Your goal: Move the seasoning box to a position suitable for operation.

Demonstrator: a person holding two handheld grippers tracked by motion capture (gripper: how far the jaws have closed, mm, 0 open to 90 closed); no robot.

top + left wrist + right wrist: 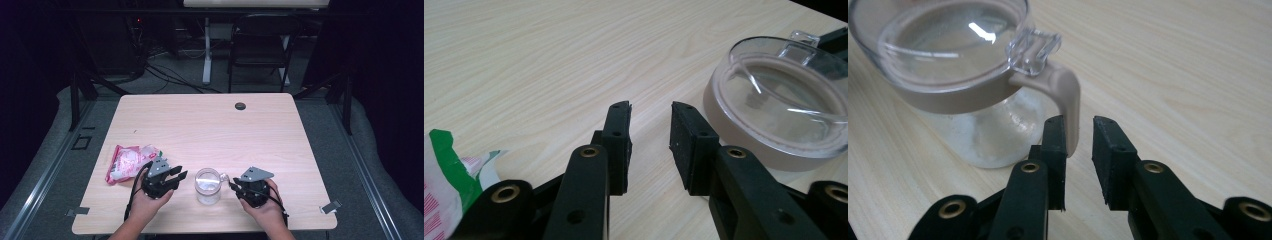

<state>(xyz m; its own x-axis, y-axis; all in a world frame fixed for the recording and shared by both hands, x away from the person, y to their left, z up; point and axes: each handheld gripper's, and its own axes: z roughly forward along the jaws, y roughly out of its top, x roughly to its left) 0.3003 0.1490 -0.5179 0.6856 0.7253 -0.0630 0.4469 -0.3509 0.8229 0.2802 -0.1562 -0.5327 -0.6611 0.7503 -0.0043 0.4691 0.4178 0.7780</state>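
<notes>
While my left gripper (176,176) rests low on the table (210,125), the crinkled red-and-white packet (127,162) lies just beside it at the far left, its green-edged corner peeking past the gripper's knuckle in the left gripper view. That gripper's jaws stand partly apart with nothing between them but bare wood — it has hold of nothing, and it points toward the lid of the jar (781,107) without touching it.

At the middle sits the glass jar (207,185), upright near my edge of the table, between my two hands. Its clear lid (955,37) is seated on the beige collar, the little clear tab at the rim facing my right hand, and the beige handle (1068,102) curves down below it.

On the right, my right gripper (234,186) is aimed at that handle. In the right gripper view its jaws are partly open, the handle's lower end standing just beyond the tips, near the gap between them; the pads do not press on it, so nothing is held.

I judge this the moment of working at the jar's handle side. Next, I would need to settle the grip squarely — either around the handle or on the lid tab — and steady the jar with my left before lifting.
</notes>
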